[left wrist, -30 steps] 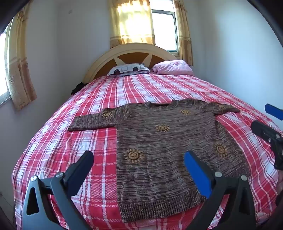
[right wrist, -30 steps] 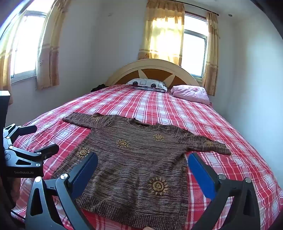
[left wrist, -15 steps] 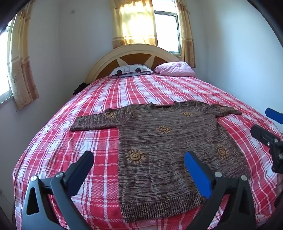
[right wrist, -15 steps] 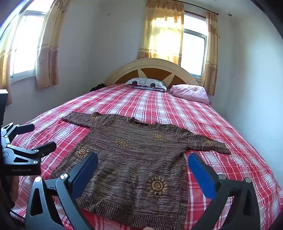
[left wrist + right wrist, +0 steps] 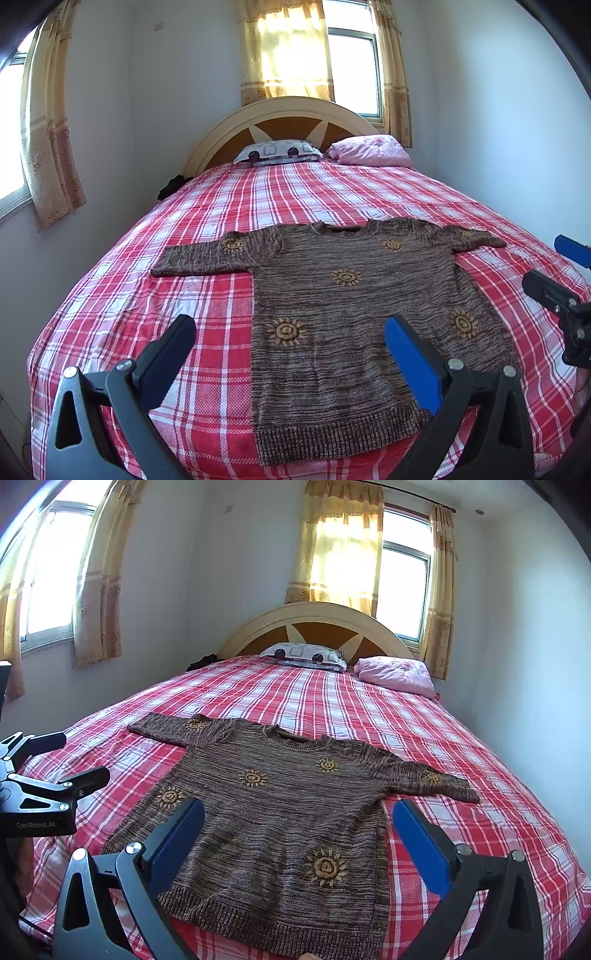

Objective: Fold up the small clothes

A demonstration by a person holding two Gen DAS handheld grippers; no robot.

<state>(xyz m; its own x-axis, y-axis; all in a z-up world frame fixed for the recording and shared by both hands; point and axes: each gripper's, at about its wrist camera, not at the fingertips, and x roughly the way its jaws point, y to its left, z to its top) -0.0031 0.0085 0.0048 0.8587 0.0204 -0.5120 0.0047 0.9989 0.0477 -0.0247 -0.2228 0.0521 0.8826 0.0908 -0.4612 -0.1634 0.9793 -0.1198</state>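
A brown knitted sweater (image 5: 351, 302) with yellow sun motifs lies flat on the red plaid bed (image 5: 207, 295), both sleeves spread sideways and the hem nearest me. The left gripper (image 5: 291, 354) hovers open above the sweater's lower left part, nothing between its fingers. In the right wrist view the same sweater (image 5: 280, 805) fills the middle, and the right gripper (image 5: 299, 834) hangs open over its lower half, empty. Each gripper shows in the other's view: the right gripper (image 5: 561, 291) at the right edge, the left gripper (image 5: 44, 790) at the left edge.
Two pillows lean at the headboard (image 5: 288, 114): a patterned pillow (image 5: 277, 153) and a pink pillow (image 5: 369, 151). A dark item (image 5: 171, 186) sits at the bed's far left corner. Walls close in on both sides; curtained windows (image 5: 343, 554) stand behind.
Both views have tilted up slightly, so the sweater sits a little lower in frame. The grippers stay open and the sweater has not moved.
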